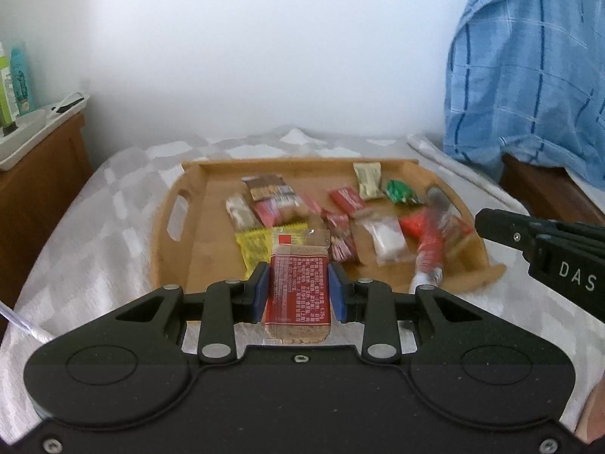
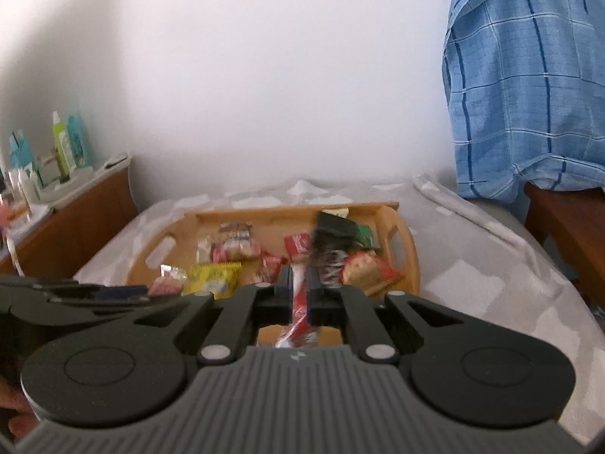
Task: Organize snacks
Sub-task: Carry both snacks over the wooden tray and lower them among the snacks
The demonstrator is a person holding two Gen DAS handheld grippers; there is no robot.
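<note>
Grey checked bedding carries a wooden tray (image 1: 196, 227) of snacks. Left gripper (image 1: 298, 289) fingers clamp a light, crumbly cereal bar (image 1: 298, 283), best held mid-length. At 3 o'clock, right gripper (image 2: 300, 297) pinches a thin, slippery red packet (image 2: 298, 302)

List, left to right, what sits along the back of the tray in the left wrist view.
Brown-and-white striped packet → red packet → beige packet → green packet. All lie inside the wooden tray.
</note>
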